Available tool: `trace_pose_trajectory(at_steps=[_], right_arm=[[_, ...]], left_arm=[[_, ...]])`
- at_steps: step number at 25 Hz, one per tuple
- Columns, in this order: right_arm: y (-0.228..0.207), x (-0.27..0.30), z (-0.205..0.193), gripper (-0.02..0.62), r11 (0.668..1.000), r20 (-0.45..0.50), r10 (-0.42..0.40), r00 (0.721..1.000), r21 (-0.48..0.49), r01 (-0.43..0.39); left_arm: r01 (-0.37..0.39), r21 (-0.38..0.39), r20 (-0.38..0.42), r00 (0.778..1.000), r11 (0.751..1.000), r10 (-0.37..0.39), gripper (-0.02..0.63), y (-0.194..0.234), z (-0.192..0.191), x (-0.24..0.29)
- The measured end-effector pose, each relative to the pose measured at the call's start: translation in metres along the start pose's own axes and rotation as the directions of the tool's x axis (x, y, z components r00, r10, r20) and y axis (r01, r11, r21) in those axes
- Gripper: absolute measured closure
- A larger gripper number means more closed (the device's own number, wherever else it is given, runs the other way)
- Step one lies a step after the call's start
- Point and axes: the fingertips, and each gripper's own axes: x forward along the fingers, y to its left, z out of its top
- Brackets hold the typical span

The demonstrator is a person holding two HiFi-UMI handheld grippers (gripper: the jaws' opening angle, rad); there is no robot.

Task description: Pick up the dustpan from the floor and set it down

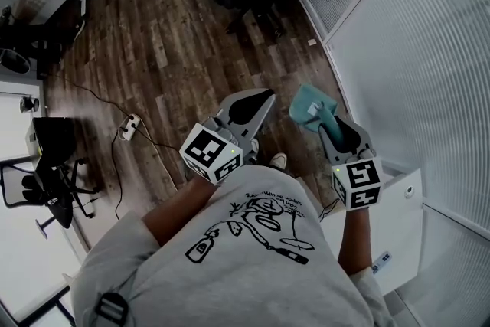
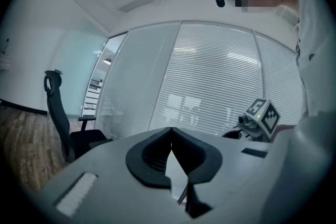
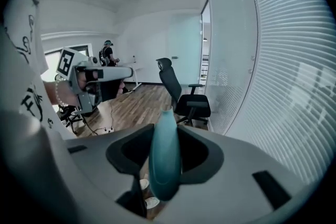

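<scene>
No word, number or brand can be read anywhere; the shirt (image 1: 260,222) carries a black line drawing with a scrawled line above it (too small and warped to make out); the cubes on the left gripper (image 1: 262,97) and right gripper (image 1: 325,123) bear black-and-white square patterns, not letters; a blue sticker (image 1: 383,259) on the white cabinet (image 1: 406,214) is illegible.

R tongs (image 1: 325,123) clamping teal dustpan (image 1: 305,105), L tongs (image 1: 260,99) alongside, wood floor (image 1: 168,50)
</scene>
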Motion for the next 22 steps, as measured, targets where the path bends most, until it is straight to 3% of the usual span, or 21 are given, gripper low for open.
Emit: trace_pose_trajectory(at_steps=[12,22], right_arm=[[0.018,-0.027,0.045,0.465,0.998,0.069,0.017,0.998,-0.057,-0.013],[0.019,-0.028,0.051,0.465,0.997,0.084,0.026,0.996,-0.069,-0.02]], left_arm=[[0.006,0.021,0.035,0.999,1.0,-0.007,0.604,-0.001,0.019,-0.001],[0.005,0.018,0.033,0.999,1.0,-0.005,0.604,0.0,0.017,0.001]])
